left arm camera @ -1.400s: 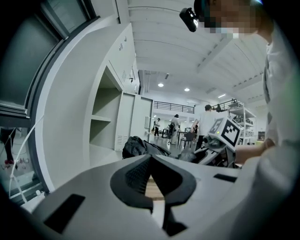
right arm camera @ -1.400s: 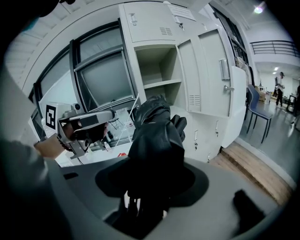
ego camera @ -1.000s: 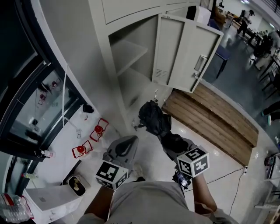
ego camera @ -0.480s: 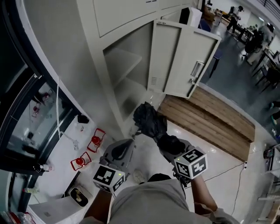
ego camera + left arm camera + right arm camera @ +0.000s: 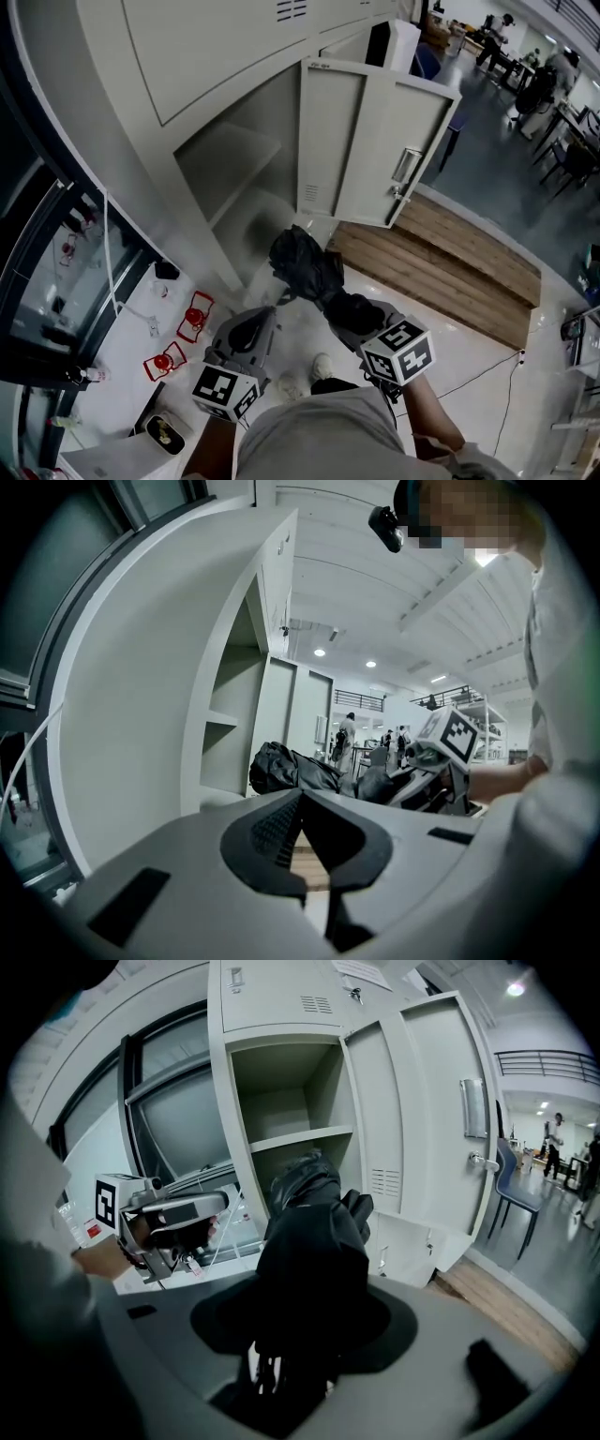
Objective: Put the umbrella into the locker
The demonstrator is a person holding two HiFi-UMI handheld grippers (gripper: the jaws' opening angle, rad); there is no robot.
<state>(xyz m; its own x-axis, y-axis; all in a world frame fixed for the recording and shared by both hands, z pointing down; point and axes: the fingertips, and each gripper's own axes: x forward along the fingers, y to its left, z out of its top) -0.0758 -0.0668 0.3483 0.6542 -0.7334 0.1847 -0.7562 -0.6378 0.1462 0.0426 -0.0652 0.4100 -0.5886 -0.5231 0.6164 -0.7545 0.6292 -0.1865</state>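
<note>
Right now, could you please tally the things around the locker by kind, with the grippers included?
Grippers: 2 (left gripper, right gripper)
Black umbrella: 1
Open locker: 1
Red floor objects: 2
Wooden platform: 1
Total: 7

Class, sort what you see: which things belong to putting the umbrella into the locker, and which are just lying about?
For the job: umbrella, held in the right gripper; open locker; its door.
Lying about: red items on the floor; wooden platform; blue chair; empty left gripper.
</note>
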